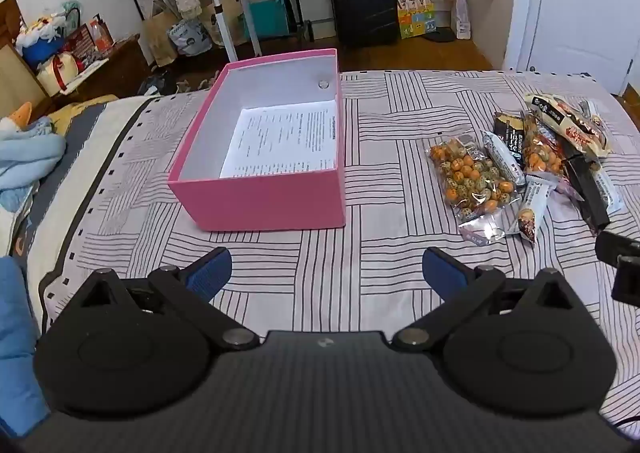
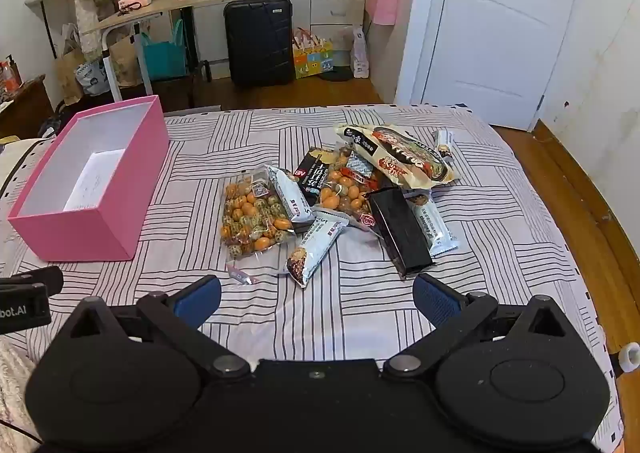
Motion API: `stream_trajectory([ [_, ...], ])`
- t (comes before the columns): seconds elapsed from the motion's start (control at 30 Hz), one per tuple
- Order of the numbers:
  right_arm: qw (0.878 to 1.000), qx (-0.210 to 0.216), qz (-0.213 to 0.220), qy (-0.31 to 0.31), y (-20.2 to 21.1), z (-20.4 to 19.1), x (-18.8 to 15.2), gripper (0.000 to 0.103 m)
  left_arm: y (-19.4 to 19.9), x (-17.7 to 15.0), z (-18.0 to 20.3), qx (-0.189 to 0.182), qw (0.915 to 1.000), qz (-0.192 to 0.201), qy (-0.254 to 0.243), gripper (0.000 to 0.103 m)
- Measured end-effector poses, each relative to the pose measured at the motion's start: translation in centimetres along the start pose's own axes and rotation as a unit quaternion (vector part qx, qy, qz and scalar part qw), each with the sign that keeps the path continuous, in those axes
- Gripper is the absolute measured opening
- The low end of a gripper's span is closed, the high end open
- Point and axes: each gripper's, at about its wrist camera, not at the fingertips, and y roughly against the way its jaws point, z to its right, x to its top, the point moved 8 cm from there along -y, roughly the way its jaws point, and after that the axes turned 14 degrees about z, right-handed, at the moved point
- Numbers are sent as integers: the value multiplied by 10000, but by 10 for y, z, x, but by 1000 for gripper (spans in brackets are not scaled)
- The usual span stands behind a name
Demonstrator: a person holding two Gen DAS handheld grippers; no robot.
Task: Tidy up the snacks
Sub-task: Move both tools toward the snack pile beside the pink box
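Pink box [image 1: 264,197] sits lidless on the striped bedspread [image 1: 360,273], left of the snacks; inside it only a printed sheet [image 1: 280,145] flat on the bottom; snack packets [image 2: 336,205] lie heaped on the spread to the right, well apart from the box; left gripper [image 1: 326,273] jaws spread wide, holding nothing, above bare bedspread; right gripper [image 2: 316,297] likewise wide apart, empty, just near of the heap.

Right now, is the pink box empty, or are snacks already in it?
No snacks in it. The pink box stands open with no lid, holding only a printed sheet; the snack packets lie beside it on the bedspread.
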Motion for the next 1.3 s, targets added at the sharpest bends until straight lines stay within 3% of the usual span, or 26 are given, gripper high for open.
stream_trajectory([
  [0.23,10000,-1,-7,-5,1,1,0,103,3,-1,1,-4,9998,174,-120,103],
  [0.37,10000,-14,-10,-10,1,1,-1,103,-1,-1,2,-65,10000,28,-60,103],
  [1.3,9999,-172,-18,-10,-3,8,-4,103,-6,-8,2,-112,9999,-35,93,103],
])
